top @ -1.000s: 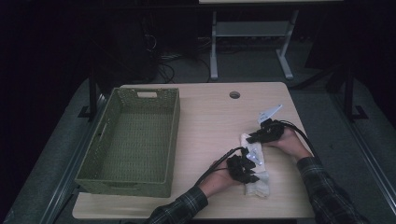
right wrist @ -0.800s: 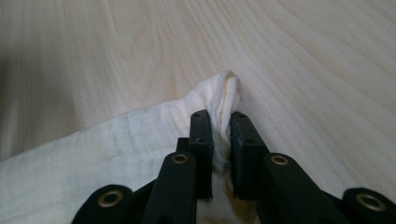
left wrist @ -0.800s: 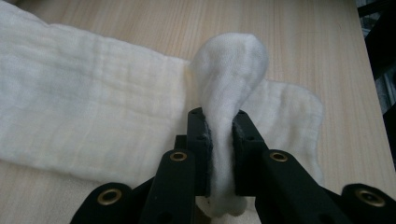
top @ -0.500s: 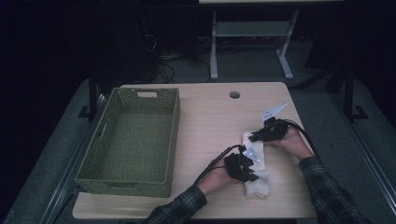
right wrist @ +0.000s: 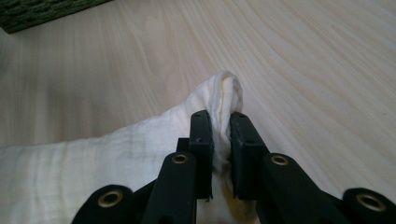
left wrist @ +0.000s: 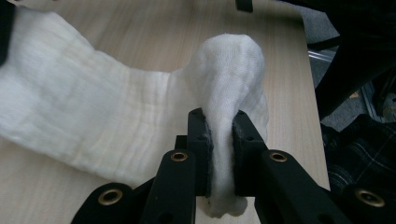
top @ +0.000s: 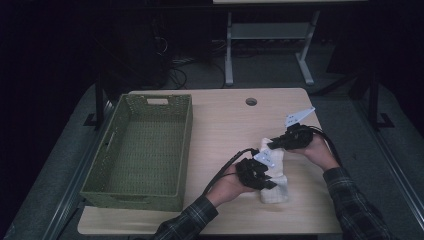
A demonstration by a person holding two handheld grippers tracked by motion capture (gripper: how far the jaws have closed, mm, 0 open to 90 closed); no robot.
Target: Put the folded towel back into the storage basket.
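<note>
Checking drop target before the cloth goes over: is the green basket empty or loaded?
Empty. The high view shows the green woven basket with bare weave across its floor, nothing in it; the white cloth is on the table beside it.

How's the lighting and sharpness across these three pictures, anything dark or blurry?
High view: dim and soft, with a dark floor; the white cloth is brightest. Left gripper view: bright, cloth weave crisp, the left gripper slightly soft. Right gripper view: evenly lit, the table blurring with distance.
</note>
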